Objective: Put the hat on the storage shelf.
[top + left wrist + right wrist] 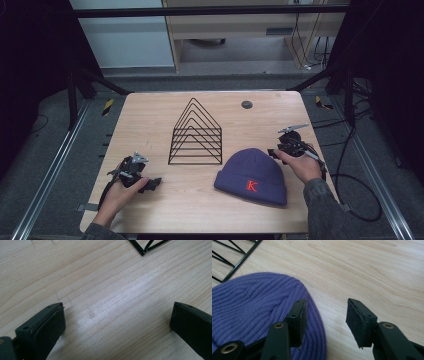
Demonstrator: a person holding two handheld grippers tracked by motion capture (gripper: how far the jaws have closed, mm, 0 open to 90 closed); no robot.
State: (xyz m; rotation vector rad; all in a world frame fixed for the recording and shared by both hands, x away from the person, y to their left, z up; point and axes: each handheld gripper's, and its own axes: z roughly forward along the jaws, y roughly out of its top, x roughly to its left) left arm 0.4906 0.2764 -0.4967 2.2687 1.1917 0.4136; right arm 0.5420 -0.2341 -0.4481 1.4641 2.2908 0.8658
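Closest to where I stand, two forearms reach in over the near edge of the desk (150,210), each hand holding a gripper. Purple and ribbed, a knitted beanie (252,176) lies flat on the desk's near right part, a red letter K on its folded cuff facing the person. At its upper right edge sits the right gripper (273,153), jaws spread wide with nothing clamped; in the right gripper view one jaw hangs over the beanie's (249,315) rim and the other over bare wood, so the edge of the knit lies between them, though I cannot tell if a pad touches it. Over on the near left, the left gripper (155,182) rests low above the bare desk, its jaws gaping too and holding nothing. Between and behind them stands a black wire rack (196,134), peaked like a little house, just left of the beanie.
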